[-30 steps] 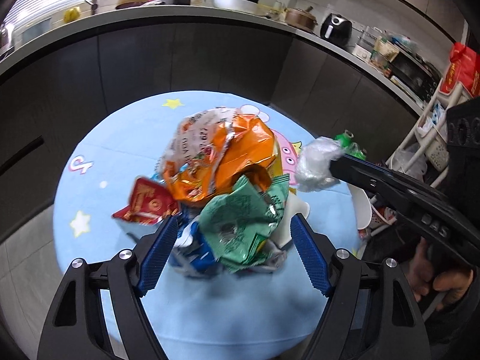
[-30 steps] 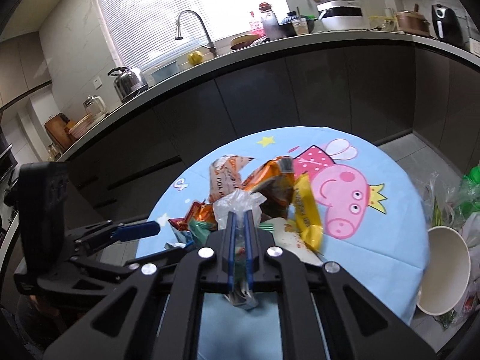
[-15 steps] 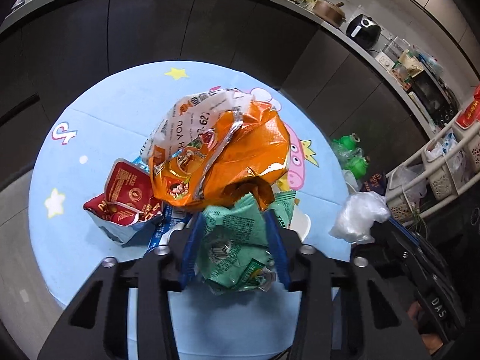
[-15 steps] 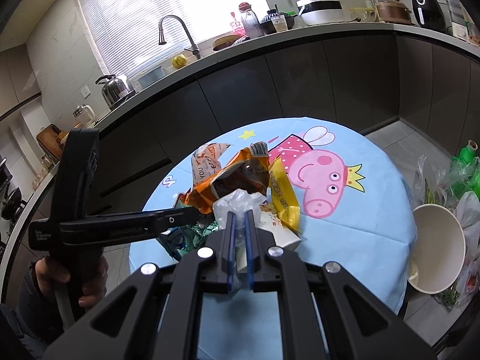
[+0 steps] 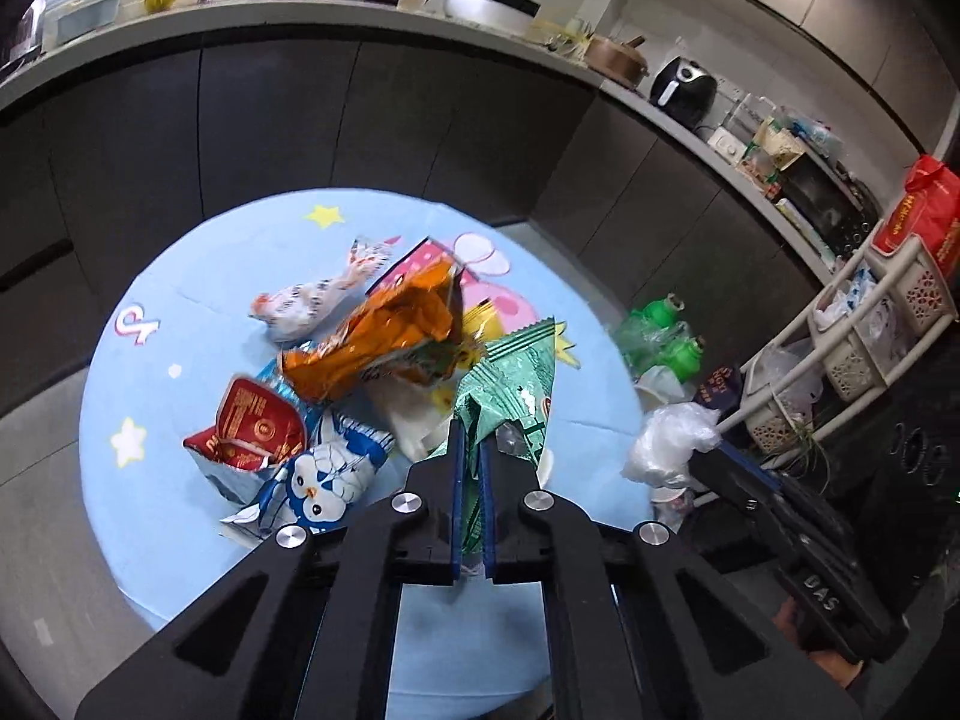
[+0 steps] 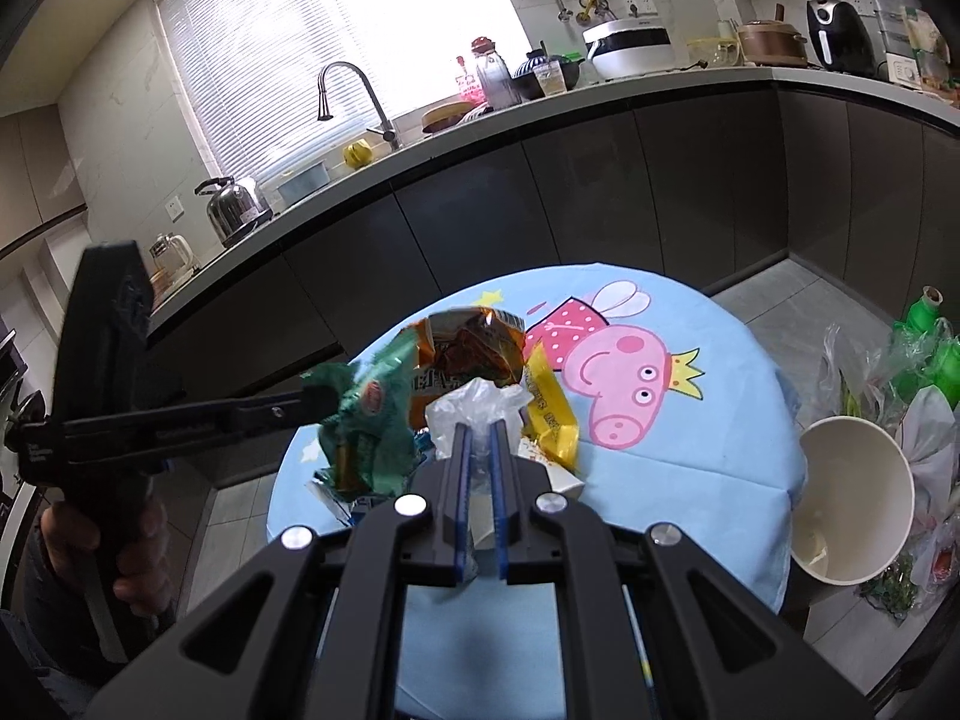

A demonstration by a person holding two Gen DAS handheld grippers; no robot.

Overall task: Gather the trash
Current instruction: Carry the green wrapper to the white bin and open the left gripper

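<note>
Left gripper (image 5: 471, 450) has its fingers clamped tight on the green wrapper (image 5: 510, 384), and it hangs clear above the round blue surface (image 5: 180, 480). Right gripper (image 6: 478, 444), fingers pinched on a crumpled clear plastic bag (image 6: 474, 405), hovers out over the surface's edge. Both loaded! Down below, the orange packet (image 5: 384, 339), a red pouch (image 5: 252, 426), the blue penguin wrapper (image 5: 327, 477) and a yellow packet (image 6: 549, 414) lie heaped together on the cloth. The smart play now, I'd say: keep both grips firm, since light film slips easily, and carry them steady toward wherever the rubbish goes. That white paper bucket (image 6: 852, 498) beside the surface looks likely, though I can't be sure.
</note>
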